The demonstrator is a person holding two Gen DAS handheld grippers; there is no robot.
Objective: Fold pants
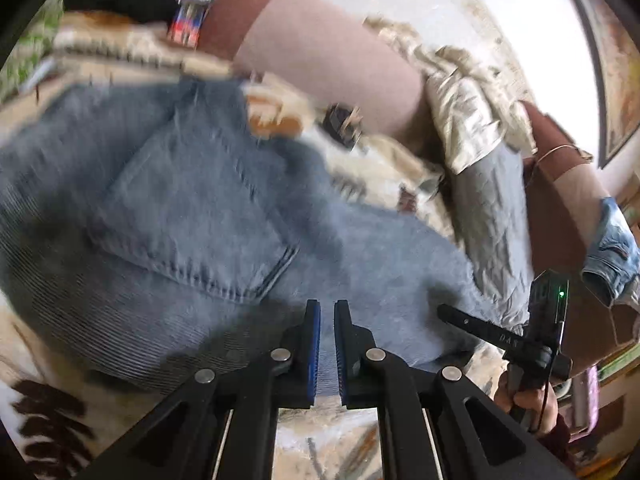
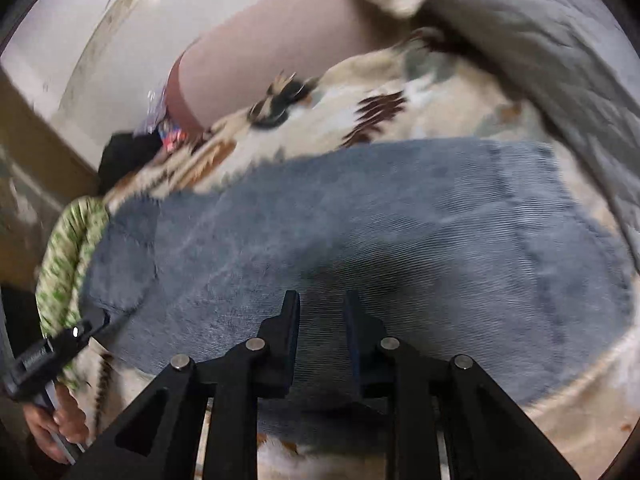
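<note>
1. Blanket [image 2: 440,96]: patterned, soft, spread under everything; likely to give and drag if fabric is pulled across it.
2. Jeans [image 1: 192,200]: blue denim, lying flat on blanket, back pocket [image 1: 200,216] up in left view. Judged fairly heavy, limp yet thick; seams and hems stiffest, so best pinched at an edge or hem, not mid-panel. Not slippery, not fragile. In right view, one broad flat slab [image 2: 380,232], apparently doubled over already, though blur leaves layers unclear.
3. Left gripper [image 1: 327,344]: low over near edge of jeans, pointing across them; narrow gap between blue pads [image 1: 316,344], denim visible in gap, but whether pinched cannot be told.
4. Right gripper [image 2: 322,344]: also low at near edge, angled forward; jaws apart, gap wider than left's, nothing clamped.
</note>
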